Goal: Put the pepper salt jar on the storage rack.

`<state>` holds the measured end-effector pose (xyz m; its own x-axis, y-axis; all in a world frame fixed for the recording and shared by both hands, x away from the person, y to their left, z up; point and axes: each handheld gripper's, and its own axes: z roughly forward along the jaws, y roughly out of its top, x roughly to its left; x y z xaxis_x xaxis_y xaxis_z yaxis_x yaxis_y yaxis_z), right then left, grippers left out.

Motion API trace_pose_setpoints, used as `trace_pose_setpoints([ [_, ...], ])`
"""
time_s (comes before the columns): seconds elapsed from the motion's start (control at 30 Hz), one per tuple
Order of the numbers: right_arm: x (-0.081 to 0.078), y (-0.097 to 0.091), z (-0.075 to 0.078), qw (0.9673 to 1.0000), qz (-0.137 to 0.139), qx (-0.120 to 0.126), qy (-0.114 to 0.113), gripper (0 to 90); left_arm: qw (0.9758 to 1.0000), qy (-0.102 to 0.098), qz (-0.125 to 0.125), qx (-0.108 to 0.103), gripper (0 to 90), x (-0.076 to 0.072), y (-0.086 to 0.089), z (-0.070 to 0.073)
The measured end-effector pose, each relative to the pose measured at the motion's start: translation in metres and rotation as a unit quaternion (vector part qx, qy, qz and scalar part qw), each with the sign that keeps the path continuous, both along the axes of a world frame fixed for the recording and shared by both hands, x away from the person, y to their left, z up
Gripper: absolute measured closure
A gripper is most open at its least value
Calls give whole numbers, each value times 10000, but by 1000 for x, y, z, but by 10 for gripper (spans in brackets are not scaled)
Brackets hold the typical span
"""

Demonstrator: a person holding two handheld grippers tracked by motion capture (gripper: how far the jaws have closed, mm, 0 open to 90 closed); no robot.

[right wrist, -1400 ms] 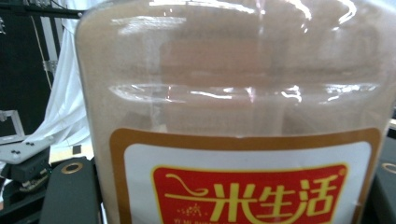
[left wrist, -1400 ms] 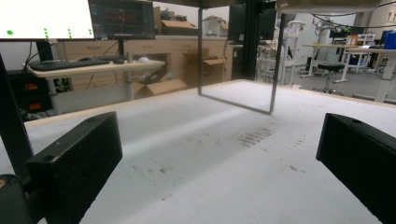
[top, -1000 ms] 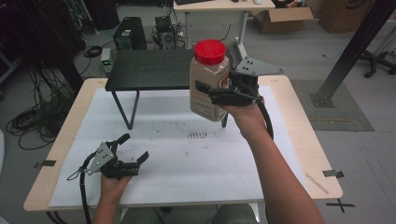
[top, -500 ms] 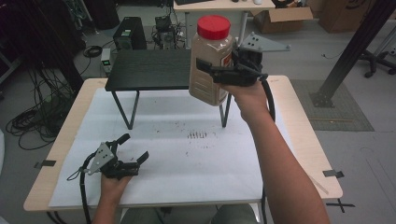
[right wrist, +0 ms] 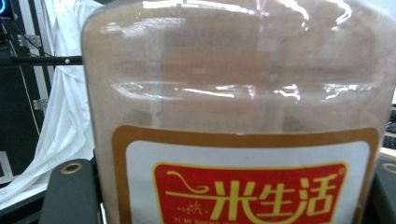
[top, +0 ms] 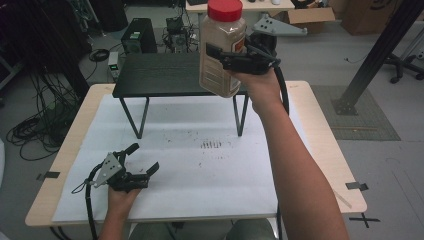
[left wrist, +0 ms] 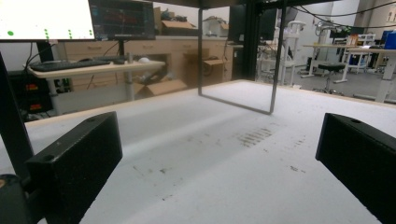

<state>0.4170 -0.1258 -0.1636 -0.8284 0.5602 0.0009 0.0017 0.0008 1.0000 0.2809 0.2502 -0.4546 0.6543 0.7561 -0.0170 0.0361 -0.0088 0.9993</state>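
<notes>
Gripping a red-capped grain jar [top: 222, 47] across its middle, the right gripper [top: 231, 57] holds it upright, high above the near edge of the black shelf [top: 165, 75]. Its long axis stands vertical, so any set-down probably lies straight below. Resting on the white table cover [top: 200, 175], the left gripper [top: 142, 162] has jaws spread, empty, well apart from the jar.

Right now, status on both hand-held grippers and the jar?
Right hand-held gripper shut on red-lidded jar, held high over black shelf. Left hand-held gripper open, low over the white sheet. Shelf top bare below.
</notes>
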Motion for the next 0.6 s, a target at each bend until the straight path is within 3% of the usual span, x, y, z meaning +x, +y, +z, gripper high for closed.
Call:
trace_pose_setpoints([
  [0.6,26,19,-3,9999,-61,-104,82,244,10000,-28,6,-8,7,0,0,0],
])
